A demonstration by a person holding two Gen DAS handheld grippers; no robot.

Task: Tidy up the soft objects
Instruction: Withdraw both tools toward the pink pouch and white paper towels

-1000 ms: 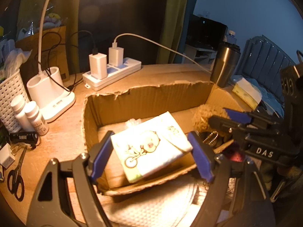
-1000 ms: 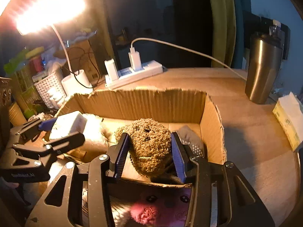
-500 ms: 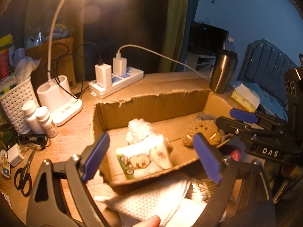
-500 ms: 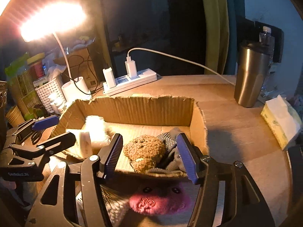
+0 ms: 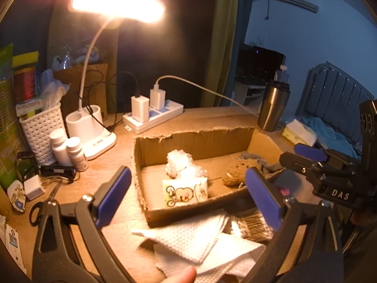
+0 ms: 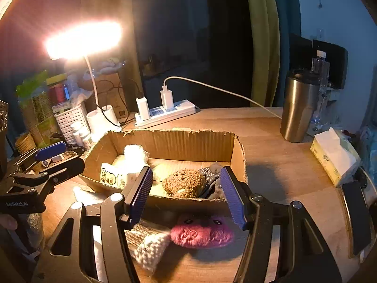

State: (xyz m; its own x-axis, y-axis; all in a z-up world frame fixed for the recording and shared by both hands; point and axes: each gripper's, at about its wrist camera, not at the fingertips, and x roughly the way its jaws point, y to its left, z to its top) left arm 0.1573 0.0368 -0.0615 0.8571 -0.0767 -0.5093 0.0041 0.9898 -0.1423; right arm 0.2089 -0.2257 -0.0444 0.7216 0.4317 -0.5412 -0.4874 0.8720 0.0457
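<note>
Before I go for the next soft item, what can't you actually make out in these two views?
- Grey fabric in the cardboard box: right wrist view, mostly behind the brown plush and a gripper finger; type unclear.
- Knitted item: right wrist view, partly hidden by the right gripper.
- White cloth: left wrist view, cut off by the bottom edge.
- Bottle labels: left wrist view, too small.

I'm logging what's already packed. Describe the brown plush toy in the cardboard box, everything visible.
The brown plush toy is a small rounded lump of curly, nubby tan fabric with dark stitched eyes. It lies on the floor of the cardboard box, near its front right corner, against a grey dotted cloth. A thin metal chain hangs off it. No gripper touches it.
</note>
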